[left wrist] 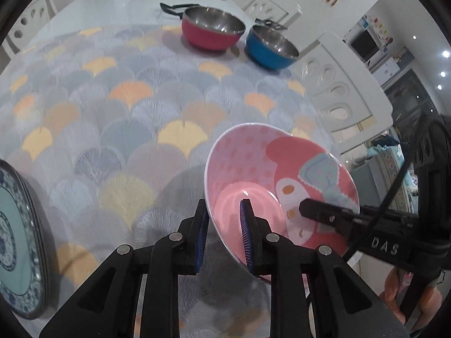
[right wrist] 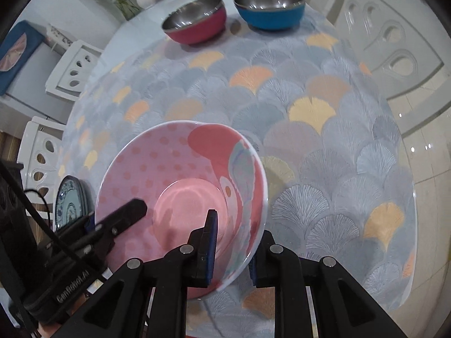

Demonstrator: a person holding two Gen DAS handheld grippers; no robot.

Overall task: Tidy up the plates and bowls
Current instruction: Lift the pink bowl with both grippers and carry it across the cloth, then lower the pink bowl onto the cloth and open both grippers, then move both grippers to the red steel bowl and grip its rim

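At the left edge of the left wrist view the blue-and-white patterned ceramic plate [left wrist: 17, 242] waits on the counter [left wrist: 112, 112], while at lower centre the left hand-held gripper [left wrist: 224, 235] and, further right, the right hand-held gripper [right wrist: 234, 242] each pinch the rim of the pink cartoon-print bowl [left wrist: 253, 169], sharing its weight, seemingly for carrying toward the red steel bowl [left wrist: 212, 26] and blue steel bowl [left wrist: 272, 46] at upper centre.
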